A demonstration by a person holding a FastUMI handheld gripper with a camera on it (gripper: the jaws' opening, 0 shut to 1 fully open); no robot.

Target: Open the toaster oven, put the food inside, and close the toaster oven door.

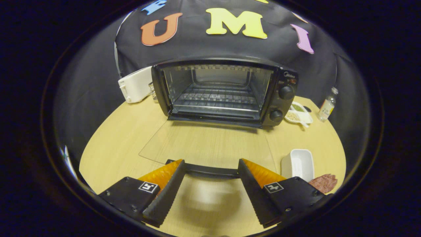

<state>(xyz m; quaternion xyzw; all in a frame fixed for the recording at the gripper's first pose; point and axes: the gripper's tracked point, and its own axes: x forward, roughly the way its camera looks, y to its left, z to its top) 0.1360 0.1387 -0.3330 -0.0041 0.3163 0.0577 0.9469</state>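
Hand-held gripper (210, 171) is spread wide with nothing clamped; the door handle (210, 170) runs between the fingertips, and I can't tell whether either finger touches it. Toaster oven (223, 92) sits at the back of the bench (121, 138). Its glass door (204, 141) is dropped flat toward the fingers, so the cavity and wire rack (217, 97) are exposed. Opening looks done.

Food: a reddish slab, probably meat (324, 182), lies right of the oven door's front corner, just beside a white tray (297, 163).

Risks from here:
- Swinging right toward the food could snag the handle and lift or slam the door.
- Soft, flat meat is likely to slip or fold in the serrated fingers.
- The tray sits close enough to get nudged during pickup.
- The open door forces a long reach to the rack, so a low approach could drag on the glass.

Right of the oven stand small dishes (297, 115) and a bottle (327, 105); a white appliance (136, 85) is on its left.
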